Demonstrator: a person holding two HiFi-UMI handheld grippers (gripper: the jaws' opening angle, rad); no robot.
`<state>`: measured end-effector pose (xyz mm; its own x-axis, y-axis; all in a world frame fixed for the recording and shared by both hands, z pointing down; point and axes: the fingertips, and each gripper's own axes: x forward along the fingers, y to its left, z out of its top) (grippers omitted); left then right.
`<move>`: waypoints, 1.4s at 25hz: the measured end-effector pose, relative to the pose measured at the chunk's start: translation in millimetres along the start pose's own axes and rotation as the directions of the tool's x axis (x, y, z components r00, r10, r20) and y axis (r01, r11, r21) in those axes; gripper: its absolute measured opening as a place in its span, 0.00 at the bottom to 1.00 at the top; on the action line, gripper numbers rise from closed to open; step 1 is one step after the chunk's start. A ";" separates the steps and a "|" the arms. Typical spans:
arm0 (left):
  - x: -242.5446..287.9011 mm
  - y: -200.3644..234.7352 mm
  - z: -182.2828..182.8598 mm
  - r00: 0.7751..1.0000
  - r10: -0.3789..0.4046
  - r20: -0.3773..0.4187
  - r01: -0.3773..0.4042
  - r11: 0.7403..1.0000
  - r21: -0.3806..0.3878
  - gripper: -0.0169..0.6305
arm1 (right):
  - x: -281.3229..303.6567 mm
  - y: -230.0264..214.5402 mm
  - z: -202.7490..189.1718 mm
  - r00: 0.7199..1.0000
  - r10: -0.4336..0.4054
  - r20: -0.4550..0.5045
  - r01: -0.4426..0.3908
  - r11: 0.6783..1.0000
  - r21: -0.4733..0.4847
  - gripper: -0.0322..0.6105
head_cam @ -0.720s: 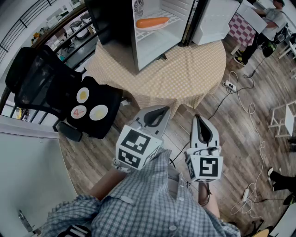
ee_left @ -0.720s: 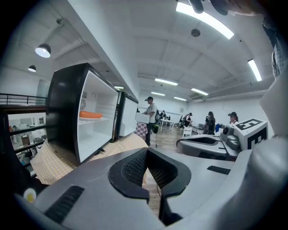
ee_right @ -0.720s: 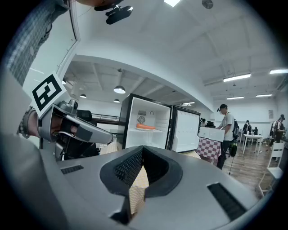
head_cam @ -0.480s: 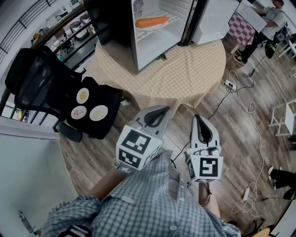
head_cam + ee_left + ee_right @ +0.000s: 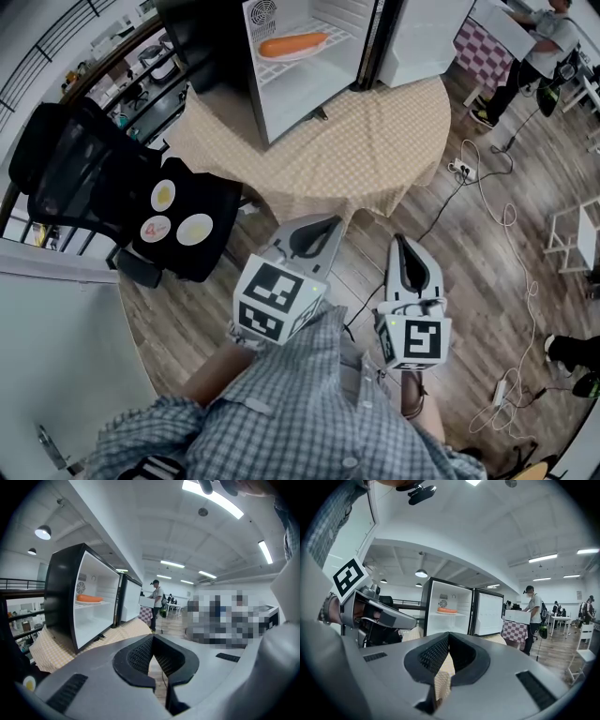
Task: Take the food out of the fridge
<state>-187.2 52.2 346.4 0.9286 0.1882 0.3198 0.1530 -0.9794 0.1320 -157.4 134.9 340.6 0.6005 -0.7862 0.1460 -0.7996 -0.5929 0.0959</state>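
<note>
A small black fridge [image 5: 281, 56] stands open on a round table with a checked cloth [image 5: 375, 141]. On its upper shelf lies a long orange food item on a white plate [image 5: 292, 45]; the food [image 5: 89, 598] shows in the left gripper view, and the food [image 5: 447, 611] in the right gripper view too. My left gripper [image 5: 322, 228] and right gripper [image 5: 401, 246] hover side by side over the wooden floor, well short of the table. Both point toward the fridge. The left gripper [image 5: 152, 637] is shut on nothing, and the right gripper [image 5: 449, 634] likewise.
The fridge's white door [image 5: 422, 37] swings open to the right. A black office chair [image 5: 112, 178] at the left carries three small plates [image 5: 173, 214]. Cables and a power strip [image 5: 464, 171] lie on the floor right of the table. A person [image 5: 544, 47] stands far right.
The fridge and table sit slightly further left and up in the head view. Both grippers keep their places and stay shut.
</note>
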 end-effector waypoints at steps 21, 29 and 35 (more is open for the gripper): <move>45.6 -49.0 7.4 0.999 0.039 -0.002 -0.038 0.999 0.027 0.03 | -33.7 -79.7 -23.1 0.999 -0.039 0.012 0.038 0.998 0.040 0.06; 105.5 -37.9 19.4 1.000 -0.022 -0.015 0.022 0.999 0.039 0.03 | 1.4 -117.6 -30.1 0.997 -0.082 -0.011 0.082 0.996 0.040 0.06; 155.4 -10.9 43.8 0.999 -0.045 -0.019 0.046 0.998 0.038 0.03 | 49.1 -153.8 -18.4 0.995 -0.101 -0.014 0.101 0.994 0.028 0.06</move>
<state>-29.8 88.9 353.5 0.9144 0.2333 0.3310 0.2079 -0.9719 0.1106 -5.2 190.7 351.1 0.6780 -0.7198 0.1490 -0.7340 -0.6741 0.0829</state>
